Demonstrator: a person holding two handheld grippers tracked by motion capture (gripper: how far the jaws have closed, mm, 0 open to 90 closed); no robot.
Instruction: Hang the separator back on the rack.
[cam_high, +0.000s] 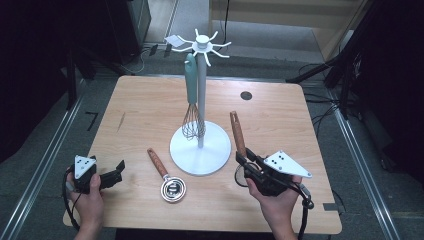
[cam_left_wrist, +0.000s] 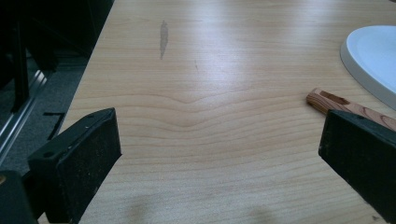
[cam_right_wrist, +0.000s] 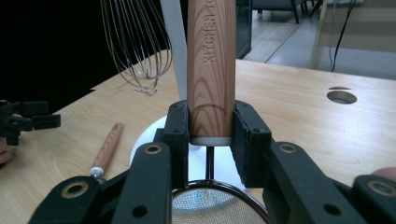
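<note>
Right gripper (cam_right_wrist: 211, 135) jaws pinch the wooden strainer handle (cam_right_wrist: 211, 60) (engraved "KITCHEN...", rest cut off), near right of the white stand (cam_high: 200, 147). Left gripper (cam_left_wrist: 219, 163) jaws spread, holding nothing, near left.

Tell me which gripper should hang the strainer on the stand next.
Right. The right gripper is shut on the strainer handle beside the stand; the left gripper sits open, holding nothing.
</note>
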